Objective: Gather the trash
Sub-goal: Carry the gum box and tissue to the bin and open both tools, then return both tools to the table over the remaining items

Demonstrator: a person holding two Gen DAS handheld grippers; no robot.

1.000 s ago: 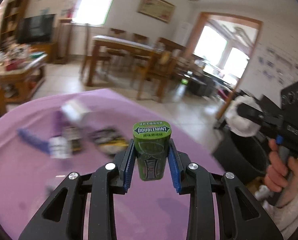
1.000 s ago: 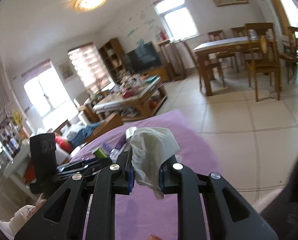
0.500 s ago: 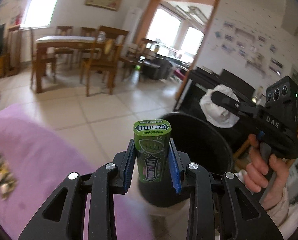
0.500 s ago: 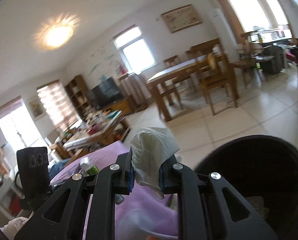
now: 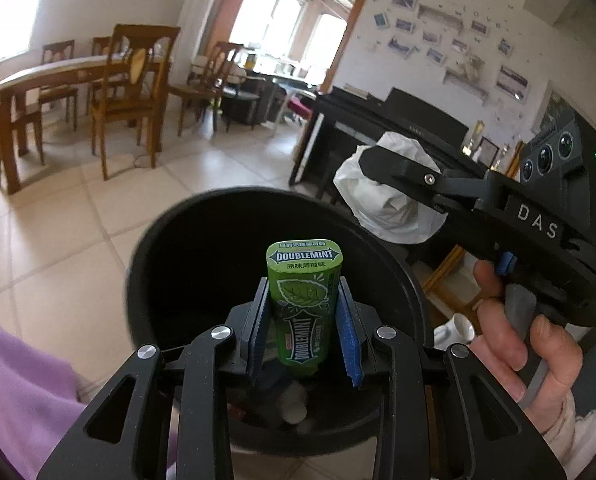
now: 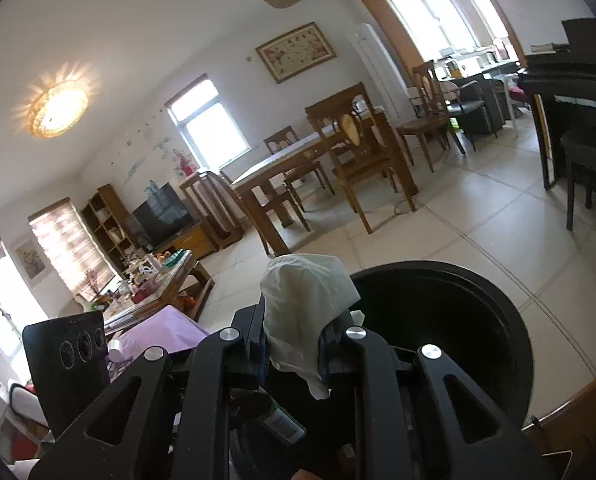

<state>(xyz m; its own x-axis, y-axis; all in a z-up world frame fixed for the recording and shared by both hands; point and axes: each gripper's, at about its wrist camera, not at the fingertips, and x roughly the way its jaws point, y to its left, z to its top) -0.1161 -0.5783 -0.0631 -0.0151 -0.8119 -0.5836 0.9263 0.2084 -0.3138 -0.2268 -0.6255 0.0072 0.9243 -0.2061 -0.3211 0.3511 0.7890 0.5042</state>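
Note:
My left gripper [image 5: 304, 320] is shut on a green Doublemint gum container [image 5: 304, 292], held upright over the mouth of a black trash bin [image 5: 178, 248]. Some scraps lie at the bin's bottom. My right gripper [image 6: 294, 340] is shut on a crumpled white tissue [image 6: 302, 304], just at the left rim of the same bin [image 6: 478, 312]. In the left wrist view the right gripper [image 5: 382, 168] and its tissue [image 5: 382, 208] hang above the bin's right rim, with a hand [image 5: 526, 344] on the grip.
The purple-covered table [image 5: 22, 384] lies at lower left of the bin. A black piano [image 5: 378, 128] stands behind the bin. A wooden dining table and chairs [image 5: 98, 84] stand further off on the tiled floor [image 5: 58, 240].
Both grippers swung away from the purple table toward the black bin, keeping their loads. The bin now fills the middle of both views, and the gum container sits over its mouth.

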